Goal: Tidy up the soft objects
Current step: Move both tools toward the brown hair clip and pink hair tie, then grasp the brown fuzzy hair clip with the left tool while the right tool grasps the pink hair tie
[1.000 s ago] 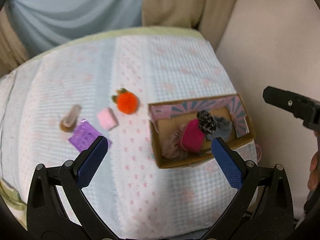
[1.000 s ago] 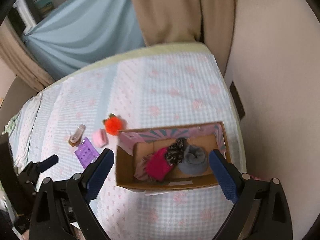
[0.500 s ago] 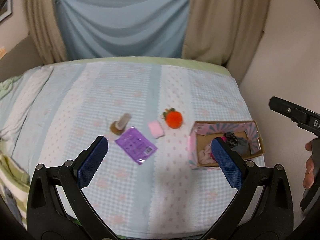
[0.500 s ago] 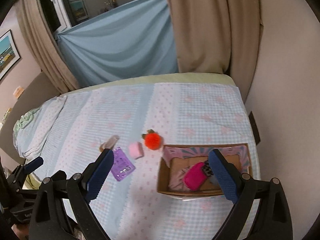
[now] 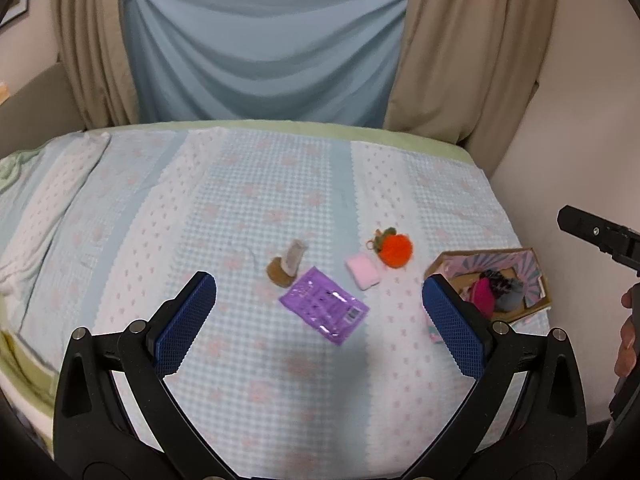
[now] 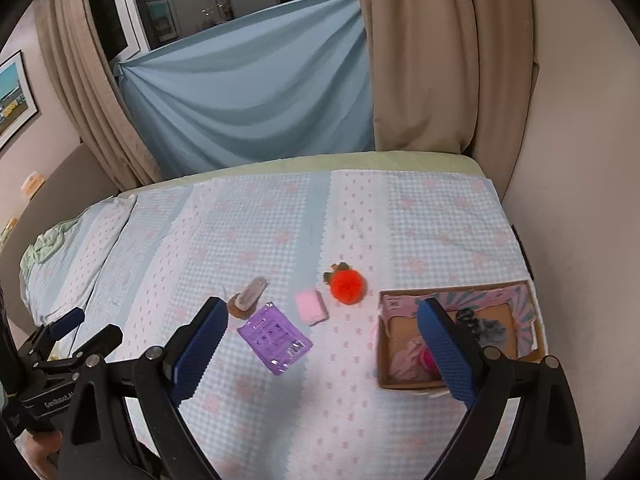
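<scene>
The soft things lie mid-bed on the quilted, checked bedspread (image 5: 248, 200): a fuzzy round orange pompom (image 5: 395, 252), a pink sponge block (image 5: 362, 274), a glossy purple packet (image 5: 323, 310) and a tan slipper (image 5: 286, 266). We see more in a cardboard box (image 6: 456, 336) at the bed's right edge. Our left gripper (image 5: 318, 322) and right gripper (image 6: 326, 350) hover above the bed, jaws spread wide, holding nothing.
</scene>
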`<state>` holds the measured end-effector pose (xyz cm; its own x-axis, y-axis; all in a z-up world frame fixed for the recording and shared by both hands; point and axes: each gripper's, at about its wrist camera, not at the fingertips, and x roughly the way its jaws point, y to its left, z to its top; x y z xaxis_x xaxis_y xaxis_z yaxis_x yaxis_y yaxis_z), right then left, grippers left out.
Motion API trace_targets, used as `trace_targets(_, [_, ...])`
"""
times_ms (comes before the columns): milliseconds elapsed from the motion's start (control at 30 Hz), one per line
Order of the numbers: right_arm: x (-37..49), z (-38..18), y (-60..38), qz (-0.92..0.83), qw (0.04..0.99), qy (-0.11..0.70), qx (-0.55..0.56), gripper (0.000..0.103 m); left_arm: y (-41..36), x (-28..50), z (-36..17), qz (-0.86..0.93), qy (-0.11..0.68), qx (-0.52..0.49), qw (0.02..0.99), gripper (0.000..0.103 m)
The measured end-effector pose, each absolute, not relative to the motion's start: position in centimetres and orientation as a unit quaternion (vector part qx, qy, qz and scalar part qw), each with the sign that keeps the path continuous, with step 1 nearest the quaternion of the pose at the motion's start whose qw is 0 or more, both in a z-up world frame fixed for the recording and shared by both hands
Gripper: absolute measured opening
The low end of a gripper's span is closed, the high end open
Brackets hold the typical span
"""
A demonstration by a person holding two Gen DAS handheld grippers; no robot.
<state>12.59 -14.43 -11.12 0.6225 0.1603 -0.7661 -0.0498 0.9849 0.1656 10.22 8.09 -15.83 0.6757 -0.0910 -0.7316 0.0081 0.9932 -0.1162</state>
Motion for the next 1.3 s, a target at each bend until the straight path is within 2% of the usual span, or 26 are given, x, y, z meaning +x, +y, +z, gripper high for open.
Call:
trace_targets(367, [16.3,-17.4,-7.7,0.006,0.886,0.457,0.08,0.094,13.3,16.4,-22.9,-0.099,0.428,-0.001,0.898,0.103])
trace_targets(733, [22.3,-30.0,-4.1,0.019,0.873,0.486,0.038,0.094,13.5,24.8,-36.3,-0.134,0.456,0.067,0.877,0.102])
trace_targets(800, [23.1,-32.5,-4.0,0.024,0.87,0.492,0.033,0.094,13.1,26.1,-39.2,-0.129,0.461,0.081,0.874,0.099])
trace_targets(867, [24.0,-35.6,-3.9,0.025,0.864,0.502,0.027,0.094,12.3,27.3,-42.1,-0.135,0.468,0.097,0.868,0.091])
trace_targets(1000, [25.4,-40.3,-4.0,0.026,0.86,0.51,0.026,0.094,11.1,29.3,-46.3,-0.145,0.47,0.126,0.862,0.089])
trace_targets(1133, [26.8,-43.7,-4.1,0.024,0.856,0.517,0.021,0.089,10.4,30.9,-49.1,-0.152,0.471,0.136,0.858,0.083])
trace_targets(1300, [28.0,-46.1,-3.8,0.027,0.851,0.525,0.001,0.088,9.7,32.3,-51.0,-0.161,0.471,0.149,0.854,0.076])
